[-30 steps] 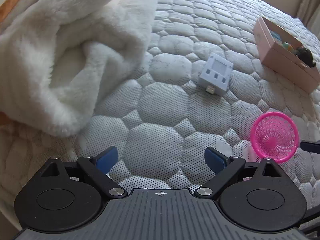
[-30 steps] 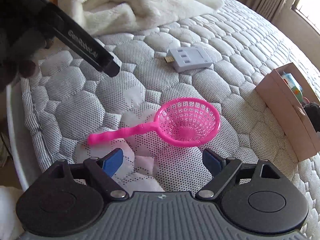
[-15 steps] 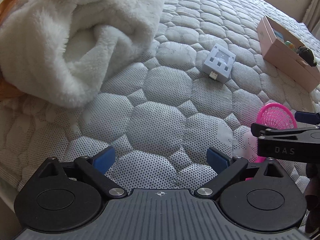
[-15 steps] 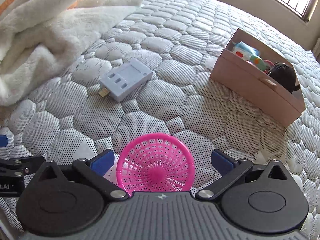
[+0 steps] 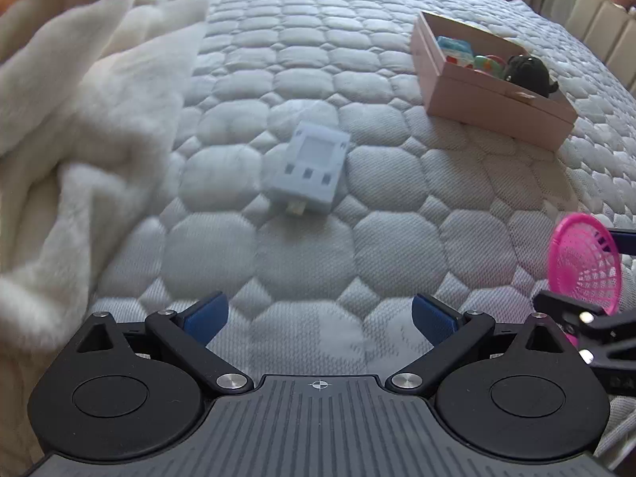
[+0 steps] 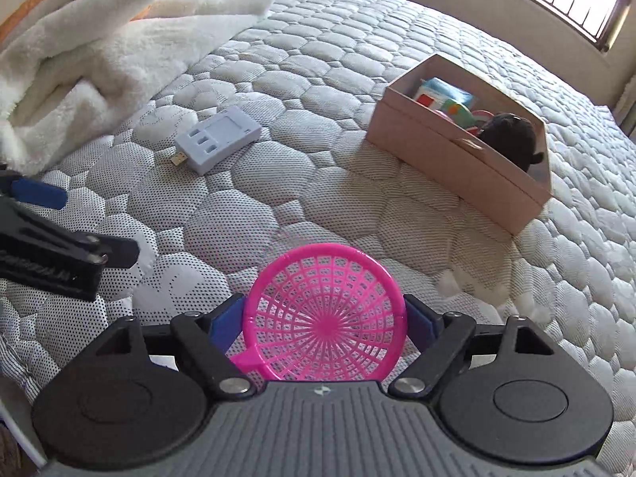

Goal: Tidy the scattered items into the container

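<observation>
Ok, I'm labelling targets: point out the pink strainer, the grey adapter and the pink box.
pink strainer (image 6: 324,328), right wrist view, mesh bowl centre.
grey adapter (image 5: 310,167), left wrist view, top face.
pink box (image 6: 457,159), right wrist view, near side wall.

a bedroom: quilted mattress (image 6: 357,59), fluffy blanket (image 6: 99,51).

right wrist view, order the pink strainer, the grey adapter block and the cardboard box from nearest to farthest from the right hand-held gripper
1. pink strainer: clamped between the fingers of the right hand-held gripper, dead centre.
2. grey adapter block: lying on the mattress, ahead to the left.
3. cardboard box: ahead to the right, toys already inside. It sits about as far away as the block, so ranks 2 and 3 are too close to call.
</observation>
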